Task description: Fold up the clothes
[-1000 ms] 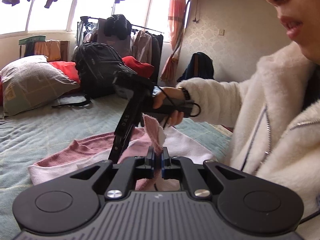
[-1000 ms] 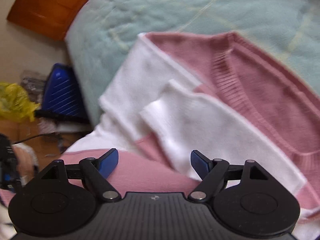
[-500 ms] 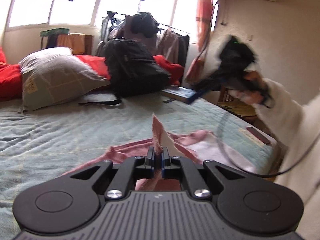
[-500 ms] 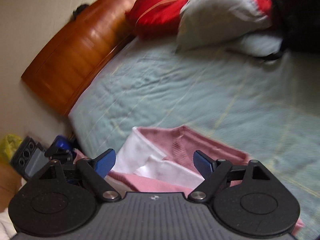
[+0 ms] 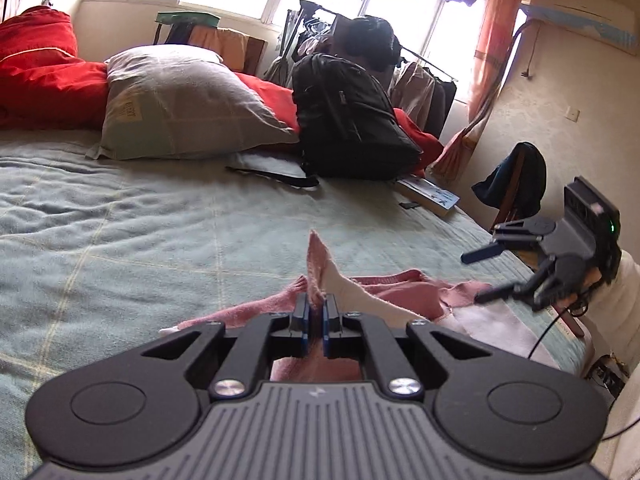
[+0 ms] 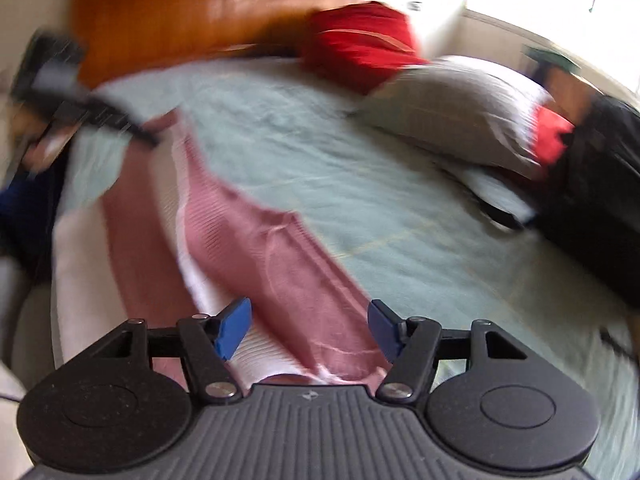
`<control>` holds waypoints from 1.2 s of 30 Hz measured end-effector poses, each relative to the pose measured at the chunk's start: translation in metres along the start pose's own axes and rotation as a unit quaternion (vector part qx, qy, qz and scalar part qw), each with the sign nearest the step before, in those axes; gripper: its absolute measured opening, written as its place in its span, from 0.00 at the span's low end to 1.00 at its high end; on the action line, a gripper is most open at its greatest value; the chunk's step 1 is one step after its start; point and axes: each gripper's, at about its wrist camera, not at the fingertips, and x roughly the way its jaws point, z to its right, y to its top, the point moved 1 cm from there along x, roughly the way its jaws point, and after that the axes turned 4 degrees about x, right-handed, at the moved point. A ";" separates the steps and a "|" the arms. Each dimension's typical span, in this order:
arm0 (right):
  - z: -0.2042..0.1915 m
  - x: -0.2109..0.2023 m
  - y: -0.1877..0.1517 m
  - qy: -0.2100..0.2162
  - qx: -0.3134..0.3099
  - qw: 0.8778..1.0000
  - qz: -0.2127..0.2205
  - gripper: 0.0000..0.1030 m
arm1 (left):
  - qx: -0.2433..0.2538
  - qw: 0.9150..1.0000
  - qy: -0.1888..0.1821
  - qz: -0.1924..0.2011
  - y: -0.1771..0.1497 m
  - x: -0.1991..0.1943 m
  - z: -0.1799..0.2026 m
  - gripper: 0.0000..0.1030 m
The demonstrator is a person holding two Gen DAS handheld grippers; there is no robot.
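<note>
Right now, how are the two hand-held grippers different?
The left hand-held gripper is shut, pinching the pink-and-white sweater; the right hand-held gripper is open and holds nothing. The left lifts a corner of it; the right hangs over it. Both have blue pads.

Grey pillow, red cushions and black backpack on the green bedspread

Your left gripper is pinching the sweater tight; your right gripper is hovering above it, fingers spread wide.
</note>
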 end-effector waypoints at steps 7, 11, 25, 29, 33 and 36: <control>-0.010 0.039 0.004 0.048 -0.053 0.997 -0.025 0.73 | 0.000 1.000 0.011 -0.007 0.003 0.005 -0.001 0.04; -0.024 0.042 -0.001 0.051 -0.084 0.995 -0.031 0.76 | -0.017 1.000 0.020 -0.014 0.000 0.012 -0.009 0.04; 0.035 0.051 0.003 0.051 0.072 0.996 -0.034 0.72 | -0.064 0.996 0.044 -0.039 -0.009 0.035 -0.037 0.04; 0.040 0.060 -0.010 0.085 0.110 0.988 -0.065 0.60 | -0.074 0.995 0.050 -0.054 -0.012 0.042 -0.042 0.04; 0.052 0.076 -0.019 0.128 0.175 0.972 -0.093 0.60 | -0.083 0.992 0.060 -0.074 -0.017 0.050 -0.046 0.05; 0.068 0.086 -0.021 0.164 0.237 0.952 -0.107 0.61 | -0.084 0.991 0.062 -0.080 -0.019 0.055 -0.047 0.05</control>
